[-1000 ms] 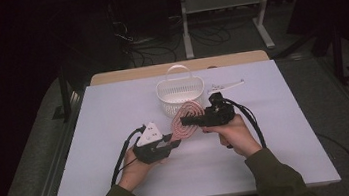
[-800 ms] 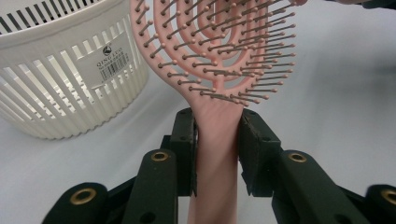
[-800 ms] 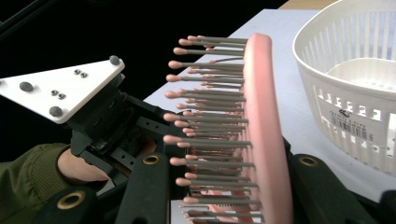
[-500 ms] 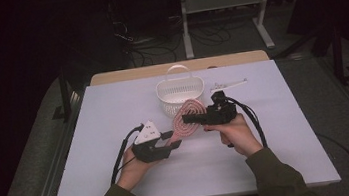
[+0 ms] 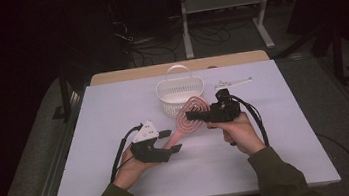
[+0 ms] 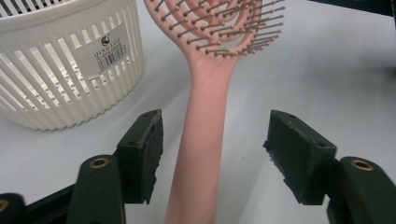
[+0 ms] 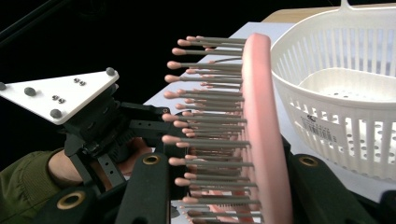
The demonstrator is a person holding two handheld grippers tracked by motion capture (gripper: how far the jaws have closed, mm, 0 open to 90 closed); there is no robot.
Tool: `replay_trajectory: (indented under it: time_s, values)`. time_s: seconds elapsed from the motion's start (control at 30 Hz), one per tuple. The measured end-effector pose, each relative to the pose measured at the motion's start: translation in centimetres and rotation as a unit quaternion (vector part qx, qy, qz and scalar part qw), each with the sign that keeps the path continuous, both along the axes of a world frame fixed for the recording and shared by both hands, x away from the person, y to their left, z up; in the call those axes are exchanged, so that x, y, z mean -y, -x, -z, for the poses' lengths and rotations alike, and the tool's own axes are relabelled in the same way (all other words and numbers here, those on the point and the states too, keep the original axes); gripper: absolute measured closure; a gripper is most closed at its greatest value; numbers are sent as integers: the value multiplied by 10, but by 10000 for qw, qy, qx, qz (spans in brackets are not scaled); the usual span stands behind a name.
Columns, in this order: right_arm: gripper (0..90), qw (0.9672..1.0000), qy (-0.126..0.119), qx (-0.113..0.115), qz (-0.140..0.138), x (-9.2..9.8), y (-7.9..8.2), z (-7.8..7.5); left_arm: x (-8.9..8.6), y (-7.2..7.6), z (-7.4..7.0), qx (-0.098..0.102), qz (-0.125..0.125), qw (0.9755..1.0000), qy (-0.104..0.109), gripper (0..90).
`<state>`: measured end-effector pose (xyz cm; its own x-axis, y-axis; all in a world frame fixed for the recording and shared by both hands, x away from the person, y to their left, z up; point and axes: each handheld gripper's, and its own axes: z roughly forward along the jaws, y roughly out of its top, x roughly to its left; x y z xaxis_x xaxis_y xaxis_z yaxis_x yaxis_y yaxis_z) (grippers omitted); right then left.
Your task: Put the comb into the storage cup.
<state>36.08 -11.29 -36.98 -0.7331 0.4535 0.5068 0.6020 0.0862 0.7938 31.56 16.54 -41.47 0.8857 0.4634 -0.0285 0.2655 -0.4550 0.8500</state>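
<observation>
My right gripper has its jaws clamped on the head of the pink hairbrush, bristles showing between them in the right gripper view. My left gripper has just been opening: its jaws stand apart on either side of the brush handle, pads clear of it. So the brush hangs in my right grip above the tabletop, just beside the white slatted basket. I judge this a handover just finished, left to right. Next I would draw the left gripper back off the handle, then swing the brush over the basket rim and lower it in.
</observation>
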Motion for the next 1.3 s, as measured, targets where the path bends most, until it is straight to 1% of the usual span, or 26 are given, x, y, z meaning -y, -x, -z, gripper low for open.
replay_trajectory:
  time_s: [0.13,0.17,0.3,0.43,0.53,0.6,0.77,0.8,0.87,0.9,0.93,0.97,1.0,1.03,1.07,1.1,1.13,1.23,1.27,1.3]
  values:
    - [631,10000,-12,20,23,2,0,-1,-1,-1,0,-26,8,10000,-41,326]
    - [631,10000,-14,16,33,3,0,-1,-2,-1,0,-64,18,10000,-43,312]
    - [631,10000,-14,22,55,5,0,-1,-4,-1,0,-68,-5,10000,-71,272]
    - [630,10000,-4,40,82,7,-1,-1,-7,-2,1,-96,-32,9999,-139,206]
    - [630,9999,-10,38,124,10,-1,-2,-11,-2,2,-138,23,9996,-235,176]
    - [631,9999,-16,36,153,11,-1,-3,-13,-2,3,-166,47,9995,-271,138]
    - [630,9998,-27,42,197,14,-2,-3,-19,-2,3,-248,95,9994,-236,49]
    - [630,9998,-32,42,203,14,-2,-3,-20,-2,3,-269,85,9993,-229,49]
    - [631,9997,-35,53,227,16,-2,-3,-26,0,3,-320,45,9993,-181,13]
    - [631,9997,-35,53,227,16,-2,-3,-26,0,3,-320,45,9993,-181,0]
    - [630,9997,-41,55,237,16,-1,-4,-31,2,3,-321,63,9993,-154,0]
    - [630,9997,-41,55,237,16,-1,-4,-31,2,3,-321,63,9993,-154,0]
    - [631,9997,-52,59,250,17,-1,-4,-35,6,3,-326,121,9992,-186,0]
    - [630,9996,-63,65,259,18,-1,-4,-35,6,3,-326,121,9992,-186,0]
    - [630,9996,-67,64,263,18,-1,-5,-39,11,4,-313,147,9990,-279,0]
    - [631,9996,-68,71,273,19,-1,-5,-39,11,4,-313,147,9990,-279,0]
    - [630,9996,-67,77,279,19,-1,-5,-42,15,4,-300,149,9989,-320,0]
    - [630,9995,-85,66,298,20,-2,-5,-46,19,5,-272,148,9990,-336,0]
    - [631,9995,-85,65,304,20,-2,-5,-50,22,7,-212,101,9992,-335,0]
    - [631,9995,-85,65,304,20,-2,-5,-50,22,7,-212,101,9992,-335,0]
